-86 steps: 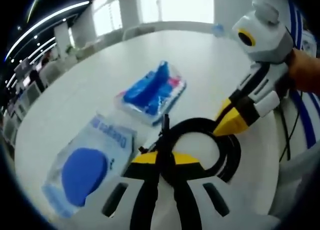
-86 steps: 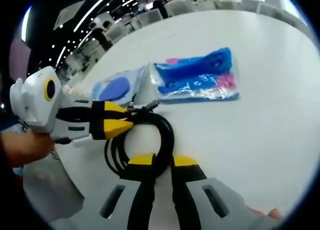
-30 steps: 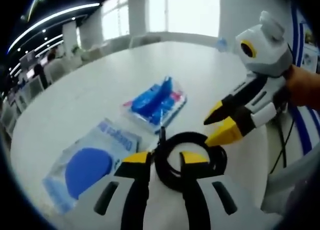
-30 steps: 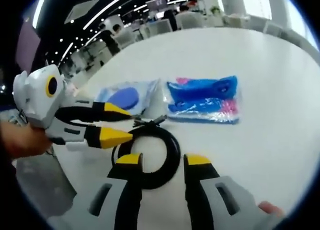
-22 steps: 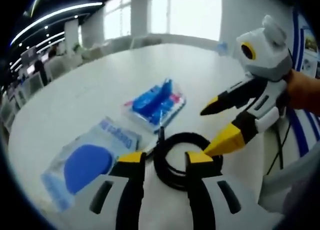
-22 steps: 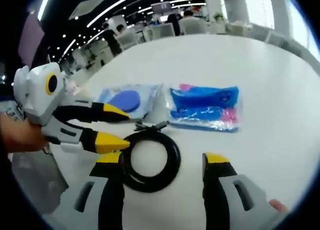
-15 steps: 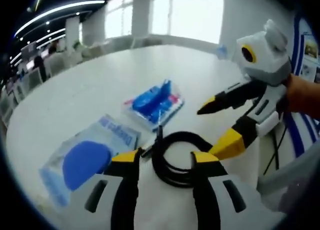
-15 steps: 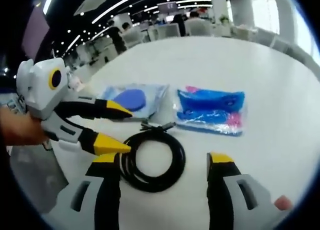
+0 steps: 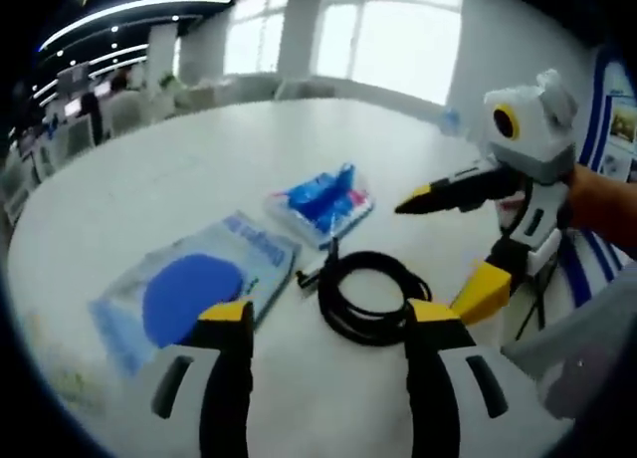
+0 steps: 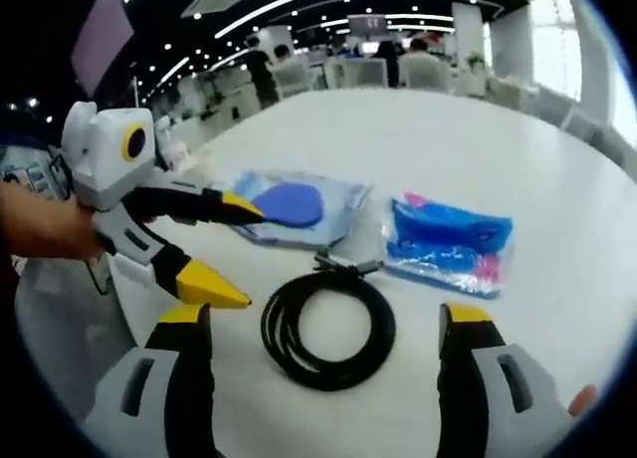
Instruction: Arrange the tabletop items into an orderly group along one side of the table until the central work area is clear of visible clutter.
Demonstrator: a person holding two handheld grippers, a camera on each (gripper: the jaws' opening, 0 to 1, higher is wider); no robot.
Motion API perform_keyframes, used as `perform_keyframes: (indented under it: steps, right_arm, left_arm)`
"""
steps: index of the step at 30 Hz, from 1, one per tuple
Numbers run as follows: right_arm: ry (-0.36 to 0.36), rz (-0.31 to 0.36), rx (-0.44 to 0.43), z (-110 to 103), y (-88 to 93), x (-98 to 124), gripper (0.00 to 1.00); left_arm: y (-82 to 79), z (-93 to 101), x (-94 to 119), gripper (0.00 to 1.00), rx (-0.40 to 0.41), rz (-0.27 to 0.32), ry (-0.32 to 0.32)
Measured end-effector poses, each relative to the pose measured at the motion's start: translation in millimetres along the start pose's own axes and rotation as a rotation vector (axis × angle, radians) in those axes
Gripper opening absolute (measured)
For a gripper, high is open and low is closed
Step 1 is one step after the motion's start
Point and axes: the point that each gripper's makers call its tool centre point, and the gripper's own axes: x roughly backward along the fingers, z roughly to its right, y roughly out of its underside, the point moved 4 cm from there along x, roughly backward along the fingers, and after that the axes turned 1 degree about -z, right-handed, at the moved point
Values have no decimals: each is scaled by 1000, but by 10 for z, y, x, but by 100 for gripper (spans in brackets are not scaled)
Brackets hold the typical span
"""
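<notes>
Leftmost in the left gripper view, a clear packet with a blue disc (image 9: 194, 287) lies flat on the white table (image 9: 149, 189), toward its near edge. Just beside it, to the right, rests a coiled black cable (image 9: 365, 296), its plug end pointing at the packet. Beyond both, farther from the near edge, sits a blue-and-pink packet (image 9: 320, 201). The left gripper (image 9: 328, 319) hangs over the coil with jaws spread wide, gripping nothing. At the right, the right gripper (image 9: 453, 244) also stands wide open and empty, held by a hand (image 9: 602, 204). In the right gripper view, the same coil (image 10: 328, 329) lies between that gripper's parted jaws, untouched.
</notes>
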Motion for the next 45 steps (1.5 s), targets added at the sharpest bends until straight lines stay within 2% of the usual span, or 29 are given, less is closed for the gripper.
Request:
perform_keyframes:
  steps: [4, 9, 15, 22, 28, 34, 39, 42, 45]
  right_arm:
    - [-23, 11, 22, -84, -14, 1, 100]
    - [-43, 16, 48, -185, -19, 19, 100]
    - [-39, 54, 51, -244, -97, 53, 100]
    - [-40, 82, 88, -349, -191, 85, 100]
    - [-38, 91, 102, -454, -228, 106, 100]
    - [20, 117, 112, -497, -296, 162, 100]
    - [63, 154, 106, -525, -366, 275, 100]
    - [104, 212, 81, -539, -434, 405, 100]
    - [126, 235, 55, -554, -439, 485, 100]
  left_arm:
    - [29, -29, 112, 68, -3, 17, -8]
    - [70, -64, 292, 77, 25, 38, -13]
    - [70, -130, 503, 84, 44, 76, -40]
    - [105, -181, 821, 87, 70, 128, -74]
    - [149, -299, 1249, 87, 112, 175, -133]
    - [188, -423, 1621, 87, 182, 227, -191]
    - [289, -479, 1941, 87, 237, 260, -233]
    - [346, -499, 2128, 87, 269, 275, -259]
    - [412, -525, 2310, 87, 282, 296, -305]
